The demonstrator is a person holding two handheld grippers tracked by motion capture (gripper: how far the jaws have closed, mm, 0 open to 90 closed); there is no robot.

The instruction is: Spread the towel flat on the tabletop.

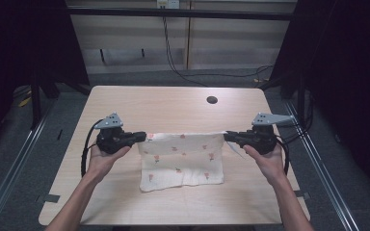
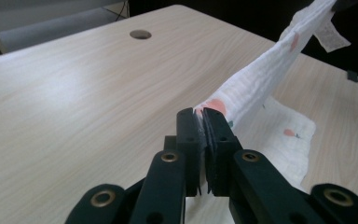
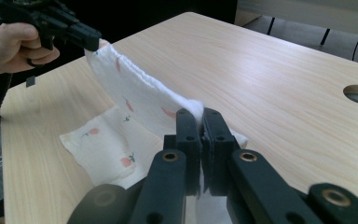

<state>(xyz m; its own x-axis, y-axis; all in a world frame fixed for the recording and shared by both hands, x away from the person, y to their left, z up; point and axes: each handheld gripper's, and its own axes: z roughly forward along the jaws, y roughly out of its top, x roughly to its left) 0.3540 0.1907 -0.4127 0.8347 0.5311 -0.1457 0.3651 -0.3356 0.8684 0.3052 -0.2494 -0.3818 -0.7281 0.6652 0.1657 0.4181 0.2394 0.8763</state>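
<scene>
A white cloth (image 1: 180,159) with small red flower prints hangs stretched between my two grippers, its lower part lying on the wooden table (image 1: 173,103). My left gripper (image 1: 143,137) is shut on the cloth's left top corner. In the left gripper view the jaws (image 2: 203,116) pinch the cloth (image 2: 261,79), which runs taut up to the right. My right gripper (image 1: 227,136) is shut on the right top corner. In the right gripper view the jaws (image 3: 202,116) clamp the cloth (image 3: 135,91), which stretches to the other gripper (image 3: 86,37) held in a hand.
A round cable hole (image 1: 212,100) sits in the table near its far edge. Metal rails (image 1: 318,163) run along both sides of the table. Cables (image 1: 183,67) lie on the floor behind it.
</scene>
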